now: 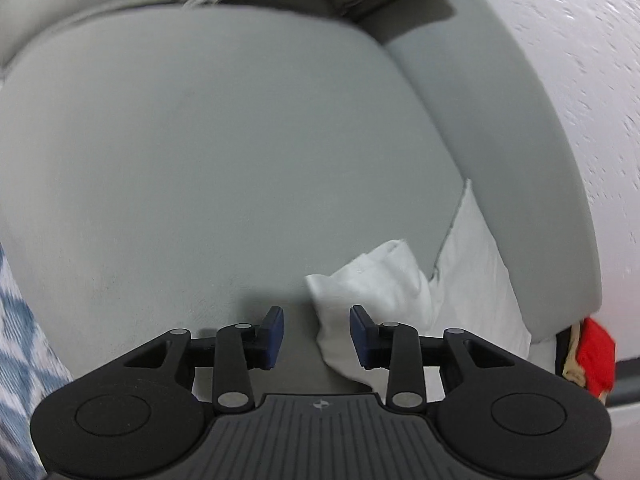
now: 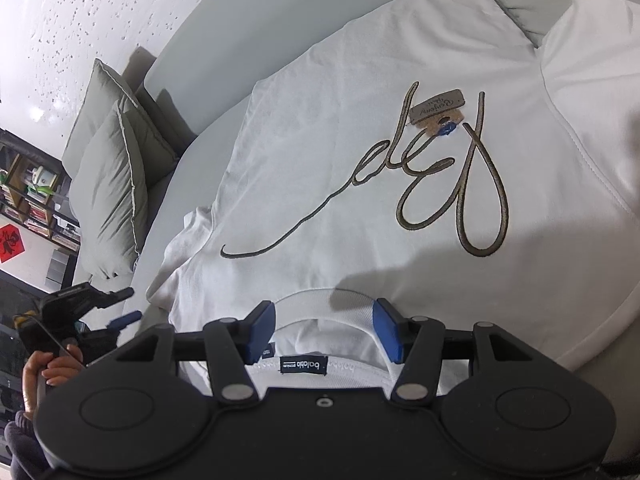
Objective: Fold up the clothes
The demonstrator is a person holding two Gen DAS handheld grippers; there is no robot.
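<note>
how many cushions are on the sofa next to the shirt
2. Front cushion and back cushion lean together at the sofa end, beyond the white shirt. Others may be hidden.

Right hand-held gripper (image 2: 324, 330) hovering over the neckline of a white sweatshirt (image 2: 360, 184).
Jaws standing apart, empty; garment lying flat on grey sofa (image 2: 188, 60), cardboard tag (image 2: 438, 110) resting on script lettering; left hand-held gripper (image 2: 116, 308) showing beside two cushions (image 2: 112, 192).

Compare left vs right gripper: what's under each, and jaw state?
The left gripper points at a bunched white sleeve with bare grey sofa cushion ahead; the right gripper hangs over the collar of the spread white sweatshirt. The left gripper's jaws stand narrower than the right gripper's. Shared: both open, holding nothing, blue pads.
</note>
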